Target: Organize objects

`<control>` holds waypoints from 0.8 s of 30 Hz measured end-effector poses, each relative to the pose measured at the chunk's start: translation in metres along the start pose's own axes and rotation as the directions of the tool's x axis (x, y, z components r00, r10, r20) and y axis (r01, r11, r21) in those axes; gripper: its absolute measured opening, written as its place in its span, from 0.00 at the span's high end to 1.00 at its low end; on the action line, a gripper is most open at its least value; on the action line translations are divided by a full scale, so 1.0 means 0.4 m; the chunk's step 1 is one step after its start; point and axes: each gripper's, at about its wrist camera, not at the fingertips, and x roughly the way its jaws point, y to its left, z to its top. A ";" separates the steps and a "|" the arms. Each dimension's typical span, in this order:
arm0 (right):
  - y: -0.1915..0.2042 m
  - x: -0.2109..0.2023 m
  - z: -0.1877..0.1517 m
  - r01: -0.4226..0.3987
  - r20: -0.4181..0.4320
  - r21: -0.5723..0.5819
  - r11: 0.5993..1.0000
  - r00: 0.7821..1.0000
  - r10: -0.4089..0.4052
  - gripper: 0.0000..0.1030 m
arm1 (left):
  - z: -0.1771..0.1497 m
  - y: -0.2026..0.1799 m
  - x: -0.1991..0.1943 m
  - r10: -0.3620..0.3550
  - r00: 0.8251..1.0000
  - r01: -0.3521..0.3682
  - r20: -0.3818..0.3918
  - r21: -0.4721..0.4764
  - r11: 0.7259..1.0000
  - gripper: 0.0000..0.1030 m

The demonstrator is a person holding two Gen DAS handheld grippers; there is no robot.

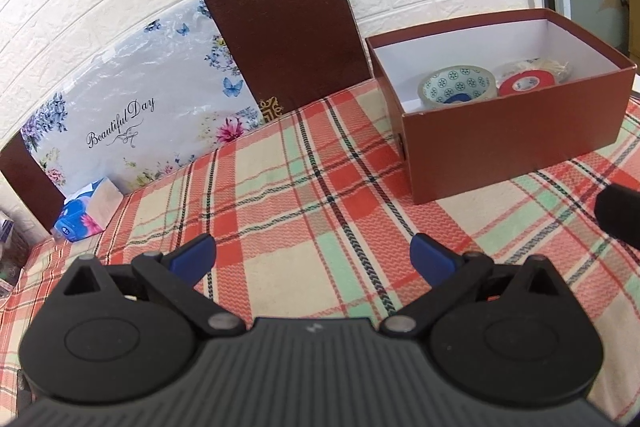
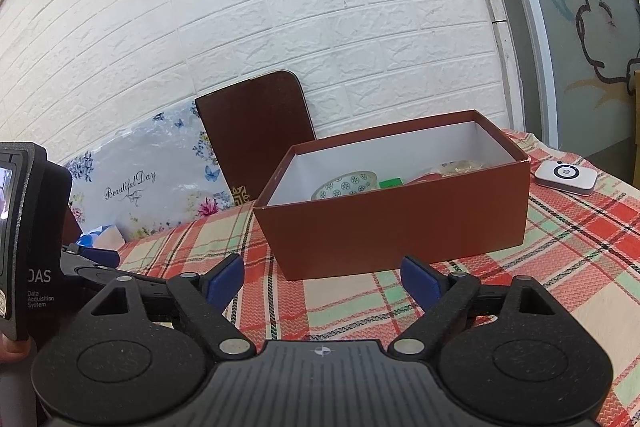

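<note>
A red-brown open box stands on the plaid tablecloth; it also shows in the right wrist view. Inside lie a patterned tape roll, a red tape roll and a pale bundle behind them. The right wrist view shows the patterned roll and something green inside. My left gripper is open and empty, low over the cloth, left of and in front of the box. My right gripper is open and empty, just in front of the box's near wall.
A brown lid and a floral "Beautiful Day" board lean on the white brick wall. A blue tissue pack lies at the far left. A small white device lies right of the box. The left gripper's body shows at left.
</note>
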 end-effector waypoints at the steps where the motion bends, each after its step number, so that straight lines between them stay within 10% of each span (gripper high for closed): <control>1: -0.001 0.001 -0.001 0.000 -0.001 0.001 1.000 1.000 0.000 0.16 | 0.000 0.001 0.001 0.003 1.000 -0.003 -0.001 0.000 1.000 0.00; 24: 0.006 0.007 -0.005 0.024 0.001 -0.016 1.000 1.000 -0.024 0.15 | -0.007 -0.007 -0.035 -0.046 0.999 0.046 0.008 0.005 0.999 0.00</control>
